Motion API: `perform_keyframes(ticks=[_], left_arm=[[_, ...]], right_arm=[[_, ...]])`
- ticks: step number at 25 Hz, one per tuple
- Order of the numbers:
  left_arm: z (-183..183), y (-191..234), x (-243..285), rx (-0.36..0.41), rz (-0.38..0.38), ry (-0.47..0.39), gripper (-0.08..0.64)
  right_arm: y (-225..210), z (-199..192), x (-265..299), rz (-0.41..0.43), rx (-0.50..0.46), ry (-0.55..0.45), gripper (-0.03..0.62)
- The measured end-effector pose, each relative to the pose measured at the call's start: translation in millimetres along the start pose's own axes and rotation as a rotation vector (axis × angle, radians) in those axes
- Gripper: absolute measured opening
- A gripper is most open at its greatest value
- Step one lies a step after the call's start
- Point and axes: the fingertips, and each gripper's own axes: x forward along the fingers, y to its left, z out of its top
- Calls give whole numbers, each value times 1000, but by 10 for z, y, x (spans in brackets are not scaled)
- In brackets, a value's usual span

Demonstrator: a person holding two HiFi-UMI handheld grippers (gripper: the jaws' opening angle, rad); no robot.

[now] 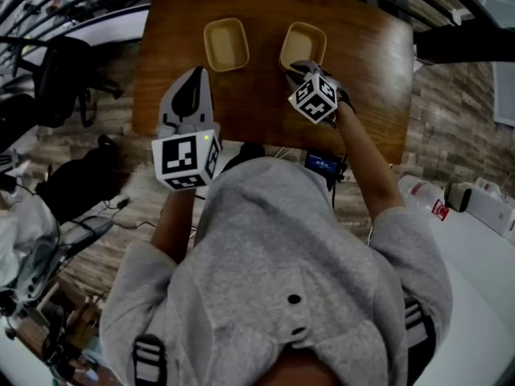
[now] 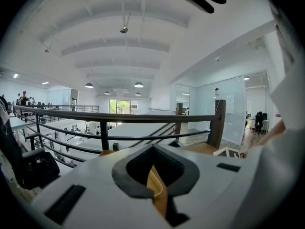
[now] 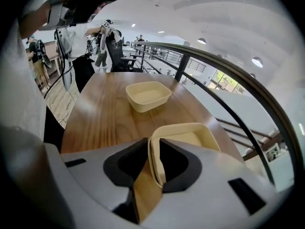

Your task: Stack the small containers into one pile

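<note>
Right gripper view: my right gripper point(image 3: 153, 159) clamps the near rim of one shallow cream rectangular container point(image 3: 190, 137) over the brown wooden table point(image 3: 105, 113). The second cream container point(image 3: 148, 96) sits apart, beyond it. My left gripper point(image 2: 153, 175) is closed and empty.

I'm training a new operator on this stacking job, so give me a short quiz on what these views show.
1. Fill in: the left container and the right container lie ___ on the table (touching or apart).
2. True or false: the left gripper holds a container.
3. The right gripper has its jaws: A) on the near wall of the right container, B) on the left container, C) on nothing.

Key
1. Apart.
2. False. Its jaws are together with nothing between them.
3. A.
</note>
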Motion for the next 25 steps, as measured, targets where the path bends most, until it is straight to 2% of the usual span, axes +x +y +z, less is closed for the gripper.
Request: perform_keyframes(ticks=[6, 10, 13, 15, 18, 23, 25], left_arm=[[-17, 25, 138, 13, -42, 13, 11], [-56, -80, 180, 27, -78, 18, 11], [-153, -238, 220, 48, -114, 42, 11], [-259, -163, 297, 63, -138, 65, 11], [-464, -38, 433, 100, -185, 112, 11], [-808, -60, 585, 178, -259, 187, 12], [-904, -95, 662, 219, -296, 210, 12]], right_arm=[[-68, 7, -49, -12, 61, -19, 98], [-118, 11, -251, -45, 150, -80, 95], [-205, -17, -494, -104, 247, -154, 59], [-273, 97, -582, -148, 299, -208, 24], [-353, 246, -672, -186, 373, -277, 15], [-439, 239, -947, -214, 519, -370, 15], [-511, 253, -1058, -241, 546, -400, 15]])
